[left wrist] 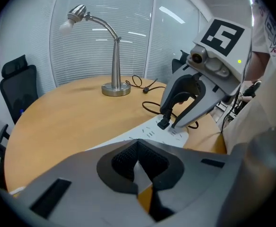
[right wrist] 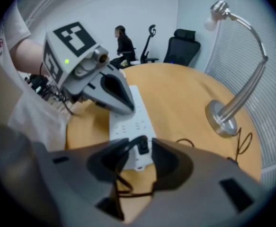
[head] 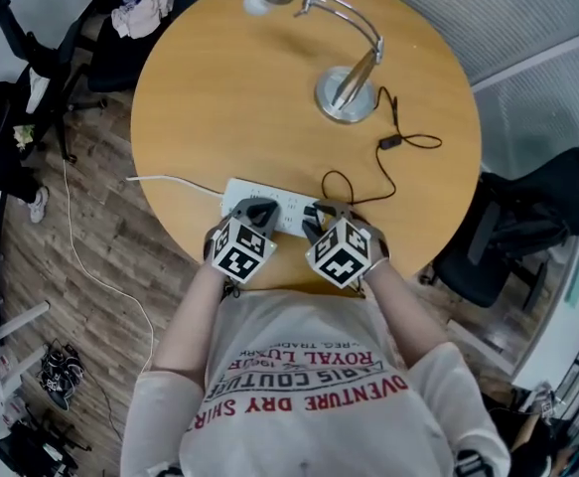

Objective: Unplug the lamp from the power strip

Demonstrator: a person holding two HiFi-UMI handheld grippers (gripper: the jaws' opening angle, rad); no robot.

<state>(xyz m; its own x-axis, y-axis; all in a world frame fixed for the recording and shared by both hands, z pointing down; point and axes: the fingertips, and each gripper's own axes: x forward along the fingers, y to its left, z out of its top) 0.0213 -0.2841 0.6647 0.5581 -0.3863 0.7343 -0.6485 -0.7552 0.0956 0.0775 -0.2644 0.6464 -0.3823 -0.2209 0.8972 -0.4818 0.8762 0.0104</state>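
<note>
Round table; strip under your closed left claw; right claw spread around plug: shallow bite could slip off.

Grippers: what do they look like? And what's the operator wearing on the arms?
The left gripper and right gripper match: grey moulded bodies, curved jaws, dark textured pads. Each carries a white cube with black square markers, with a green light and a round camera lens beside it. No sleeves cover the forearms. The person wears a light T-shirt with red and dark lettering.
</note>
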